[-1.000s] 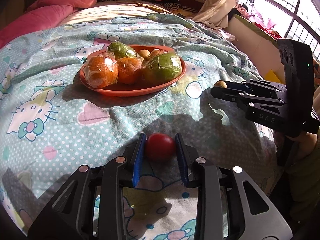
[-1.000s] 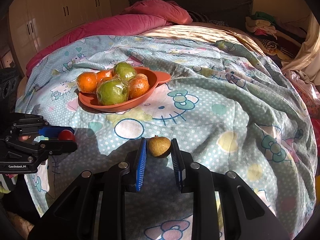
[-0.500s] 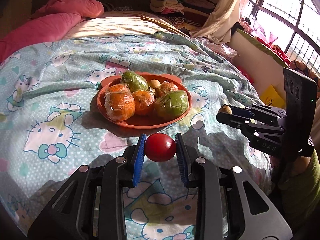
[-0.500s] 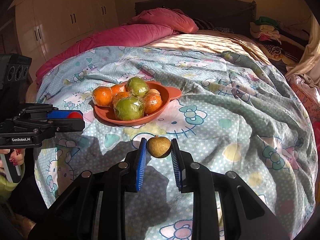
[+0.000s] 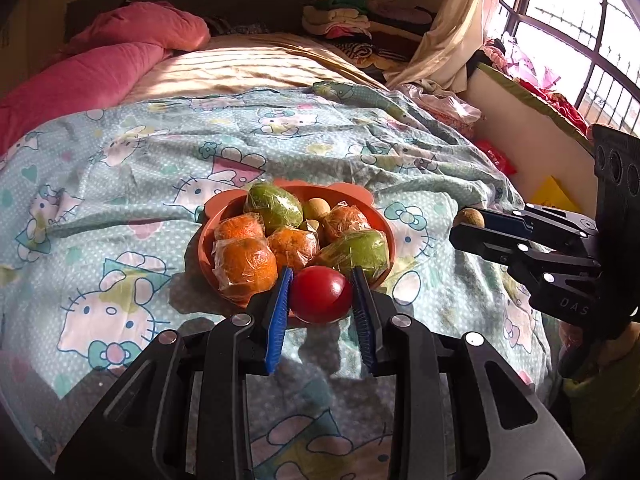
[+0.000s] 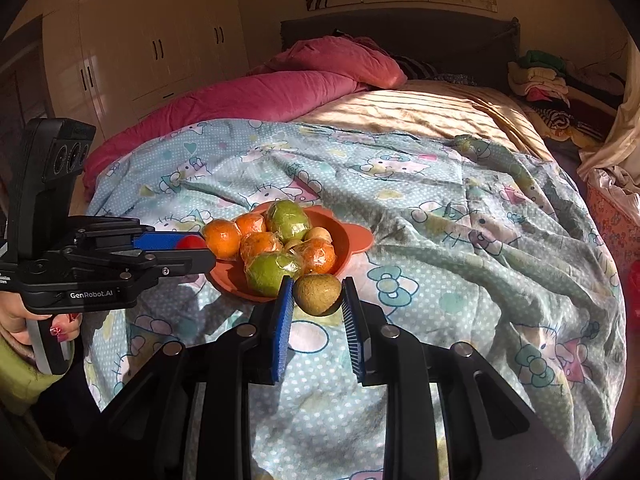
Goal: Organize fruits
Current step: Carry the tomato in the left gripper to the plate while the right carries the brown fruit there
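Both tongs are clenched on fruit: the left gripper [image 5: 321, 295] grasps a round red fruit [image 5: 320, 294] between its blue pads, and the right gripper [image 6: 316, 295] grasps a small brownish-green fruit [image 6: 317, 294]. Each hangs in the air above a cartoon-printed quilt [image 5: 120, 184] on a bed, near the closer edge of an orange bowl [image 6: 352, 240]. That bowl sits on the quilt, heaped with plastic-wrapped oranges [image 5: 246, 266] and wrapped green fruits [image 5: 274, 208], plus a few small brownish ones. Likely both pieces are meant to join this pile — and room is scarce. A round fruit let go onto slick wrapping could roll off the heap, over the low rim and away across the sloping, rumpled bedding. Pressing it into a gap might nudge wrapped fruit out instead, or tip the bowl, which rests on soft cloth. With both tools closing on one small target from either side, they could also bump each other.
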